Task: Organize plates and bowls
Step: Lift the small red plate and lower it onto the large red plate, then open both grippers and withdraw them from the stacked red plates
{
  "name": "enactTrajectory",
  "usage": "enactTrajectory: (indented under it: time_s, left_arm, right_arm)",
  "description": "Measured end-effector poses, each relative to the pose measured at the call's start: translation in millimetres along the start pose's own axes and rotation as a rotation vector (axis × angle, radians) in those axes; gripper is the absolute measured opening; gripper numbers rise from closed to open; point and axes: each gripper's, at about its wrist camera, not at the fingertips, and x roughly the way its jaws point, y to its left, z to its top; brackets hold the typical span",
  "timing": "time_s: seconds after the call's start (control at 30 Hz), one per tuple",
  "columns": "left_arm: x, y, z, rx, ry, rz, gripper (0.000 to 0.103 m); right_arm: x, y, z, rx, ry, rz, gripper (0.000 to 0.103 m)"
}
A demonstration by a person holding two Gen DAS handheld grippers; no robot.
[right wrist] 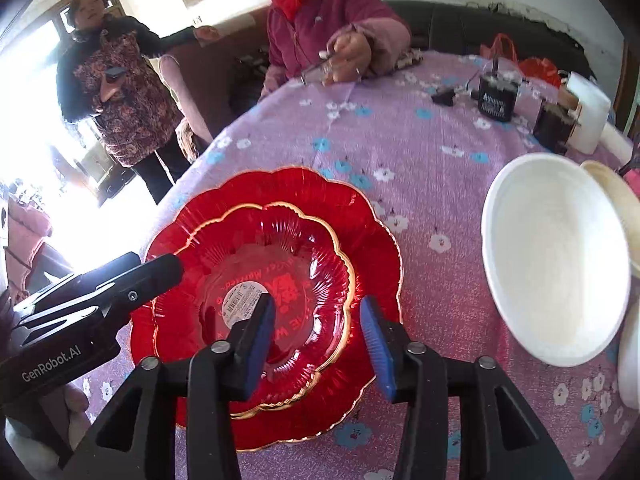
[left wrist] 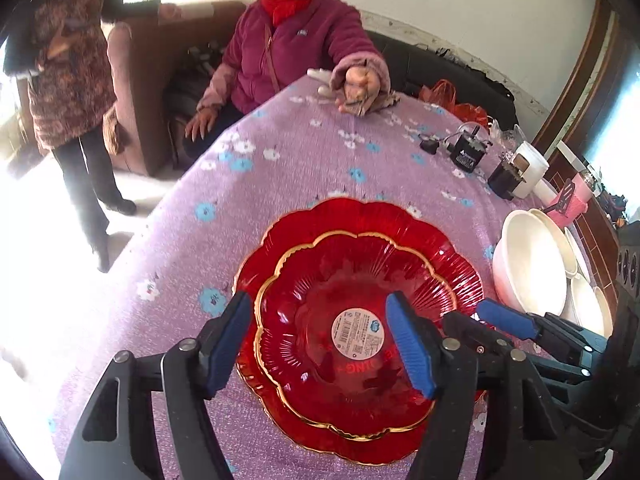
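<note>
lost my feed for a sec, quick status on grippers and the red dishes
Left gripper open, right gripper open, nothing held. Small red dish nested in large red plate. White bowls beside, clear of stack.

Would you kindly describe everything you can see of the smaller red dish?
The smaller red dish looks like translucent red glass, flower-shaped, with a scalloped gold rim and fine radial ribs. A round white barcode sticker sits at its centre, beside red lettering. It rests upright, nested in the larger red plate on the purple floral tablecloth. Both hand-held grippers hover over it, open, not gripping it.
</note>
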Motion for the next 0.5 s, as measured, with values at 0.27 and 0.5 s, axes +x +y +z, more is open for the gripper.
enactTrajectory:
  time_s: [0.27,0.5]
  left_arm:
    - [-30,-17,-1,0.082,-0.116,0.117,0.075]
    - [-57,-25,-9,0.102,-0.209,0.2,0.081]
  right_arm:
    - [-34,7,-8,-0.056,-0.094,-0.033,0.054]
    - [-59,4,-21,-0.05,-0.155,-0.04,0.059]
